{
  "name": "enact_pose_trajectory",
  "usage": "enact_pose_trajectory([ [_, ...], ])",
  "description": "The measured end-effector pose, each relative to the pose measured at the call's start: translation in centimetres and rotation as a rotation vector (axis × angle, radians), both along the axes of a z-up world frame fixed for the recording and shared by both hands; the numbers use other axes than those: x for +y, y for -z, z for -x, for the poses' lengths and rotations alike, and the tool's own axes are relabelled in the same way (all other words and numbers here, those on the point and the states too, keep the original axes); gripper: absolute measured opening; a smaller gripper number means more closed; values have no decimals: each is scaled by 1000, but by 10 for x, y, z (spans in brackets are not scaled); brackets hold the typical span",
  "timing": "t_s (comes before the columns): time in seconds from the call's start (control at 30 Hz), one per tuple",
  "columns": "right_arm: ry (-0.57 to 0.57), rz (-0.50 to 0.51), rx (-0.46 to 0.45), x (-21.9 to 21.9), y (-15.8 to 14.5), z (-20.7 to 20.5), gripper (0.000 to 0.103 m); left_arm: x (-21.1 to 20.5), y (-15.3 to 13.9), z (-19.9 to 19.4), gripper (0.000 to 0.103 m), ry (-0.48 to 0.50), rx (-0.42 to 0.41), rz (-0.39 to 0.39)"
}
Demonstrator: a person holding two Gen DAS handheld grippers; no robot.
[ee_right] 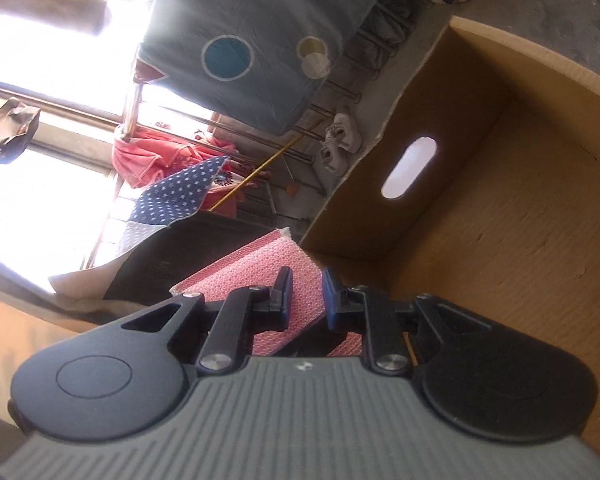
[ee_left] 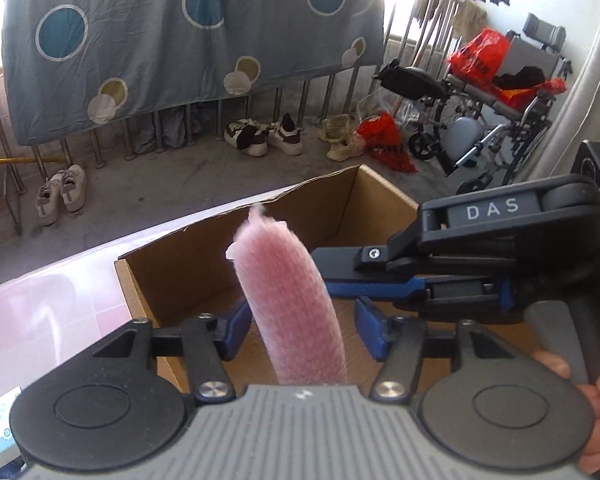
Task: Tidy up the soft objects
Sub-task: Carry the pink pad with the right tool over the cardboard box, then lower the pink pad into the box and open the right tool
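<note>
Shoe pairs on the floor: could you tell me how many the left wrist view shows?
3: a white pair at left, a black-and-white pair under the hanging sheet, a beige pair beside the red bag. Others may be hidden.

Open-topped cardboard box (ee_right: 540, 220), interior unobstructed

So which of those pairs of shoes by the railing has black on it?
The middle pair of white sneakers: it has black patches. The pale pair on the left is plain whitish, and the beige pair on the right shows no black.
</note>
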State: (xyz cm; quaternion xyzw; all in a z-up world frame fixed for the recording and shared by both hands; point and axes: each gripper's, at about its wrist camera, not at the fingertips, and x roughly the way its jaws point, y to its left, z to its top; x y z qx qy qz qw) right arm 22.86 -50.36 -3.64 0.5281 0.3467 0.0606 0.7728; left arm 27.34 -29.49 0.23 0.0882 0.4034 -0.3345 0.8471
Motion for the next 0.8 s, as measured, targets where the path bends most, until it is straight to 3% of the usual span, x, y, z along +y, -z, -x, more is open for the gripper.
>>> enact_pose_trajectory([
  [0.07,2,2,44,-1,17,-8,16,-2,5,-6,67,-13,-5,-25],
  [0.2,17,-15,98,-6,39,-14,16,10,2,-11,68,-34,-1,-1],
  [0.4,19,30,135,2,41,-18,16,49,-16,-14,68,-111,20,75],
  [0.57,-21,125,191,15,34,-30,17,87,-35,-8,72,-171,-2,105],
  [0.8,-73,153,328,30,51,-33,24,143,-42,14,74,-253,-36,48],
])
